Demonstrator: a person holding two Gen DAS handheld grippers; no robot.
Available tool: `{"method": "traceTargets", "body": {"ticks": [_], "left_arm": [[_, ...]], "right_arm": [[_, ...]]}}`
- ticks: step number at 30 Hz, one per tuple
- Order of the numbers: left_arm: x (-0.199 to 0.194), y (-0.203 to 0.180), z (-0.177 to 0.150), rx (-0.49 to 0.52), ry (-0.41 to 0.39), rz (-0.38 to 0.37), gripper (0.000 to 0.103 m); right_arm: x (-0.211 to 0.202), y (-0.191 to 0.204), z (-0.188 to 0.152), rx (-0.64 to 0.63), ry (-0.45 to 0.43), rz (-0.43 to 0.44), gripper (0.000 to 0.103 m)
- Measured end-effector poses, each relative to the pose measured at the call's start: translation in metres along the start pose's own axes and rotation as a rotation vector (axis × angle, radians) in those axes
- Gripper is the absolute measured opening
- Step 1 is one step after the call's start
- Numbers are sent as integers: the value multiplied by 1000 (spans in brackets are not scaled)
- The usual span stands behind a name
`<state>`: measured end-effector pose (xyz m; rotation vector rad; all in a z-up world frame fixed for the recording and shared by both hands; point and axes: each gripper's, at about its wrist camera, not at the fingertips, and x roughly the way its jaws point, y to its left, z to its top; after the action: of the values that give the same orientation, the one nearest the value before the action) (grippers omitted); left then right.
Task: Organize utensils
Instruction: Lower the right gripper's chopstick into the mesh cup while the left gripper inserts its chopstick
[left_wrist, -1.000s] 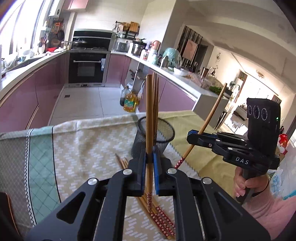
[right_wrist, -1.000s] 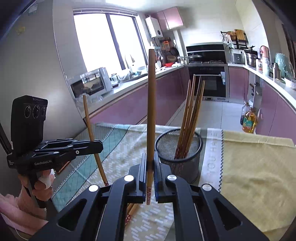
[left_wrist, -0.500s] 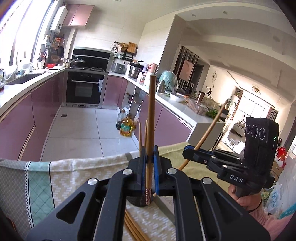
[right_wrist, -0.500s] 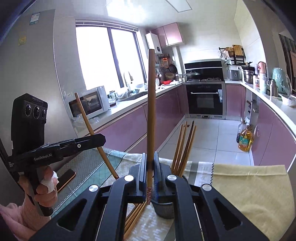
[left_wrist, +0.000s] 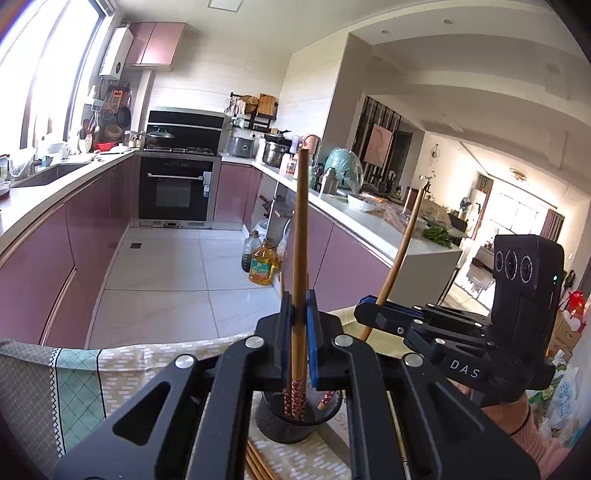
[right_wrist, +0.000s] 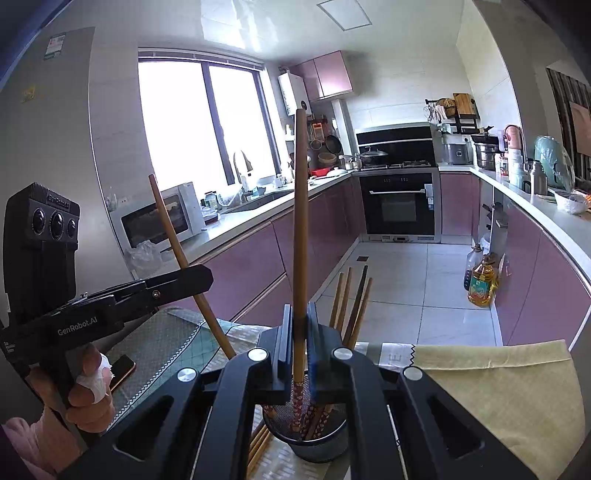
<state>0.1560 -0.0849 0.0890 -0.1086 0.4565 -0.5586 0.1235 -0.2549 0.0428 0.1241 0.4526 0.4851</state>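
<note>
The left gripper is closed on one wooden chopstick, which stands almost upright between its blue pads, with the red patterned end pointing down over the black mesh holder. The right gripper is also closed on its own chopstick, the right-hand chopstick, upright in the same way, and its patterned end hangs at the mouth of the holder; I cannot tell if it touches the mesh. In the left wrist view the right gripper appears at the right side, and its chopstick leans away to the upper right. In the right wrist view the left gripper is at the left side, held by a hand with a white bandage on one finger. Several more chopsticks already stand inside the holder, leaning to the right. A few loose chopsticks lie on the patterned cloth just beside the holder's base. The holder stands on the surface where this cloth meets a yellow cloth. A phone lies on the surface near the hand.
</note>
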Motion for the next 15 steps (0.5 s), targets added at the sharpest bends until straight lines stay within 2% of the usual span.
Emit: {"method": "traceTargets", "body": {"ticks": [6, 15], "left_arm": [[27, -4, -15, 50, 87, 60, 8], [61, -1, -34, 87, 240, 47, 8]], "right_arm": [[20, -6, -13, 23, 78, -13, 6], [47, -13, -30, 53, 211, -40, 6]]}}
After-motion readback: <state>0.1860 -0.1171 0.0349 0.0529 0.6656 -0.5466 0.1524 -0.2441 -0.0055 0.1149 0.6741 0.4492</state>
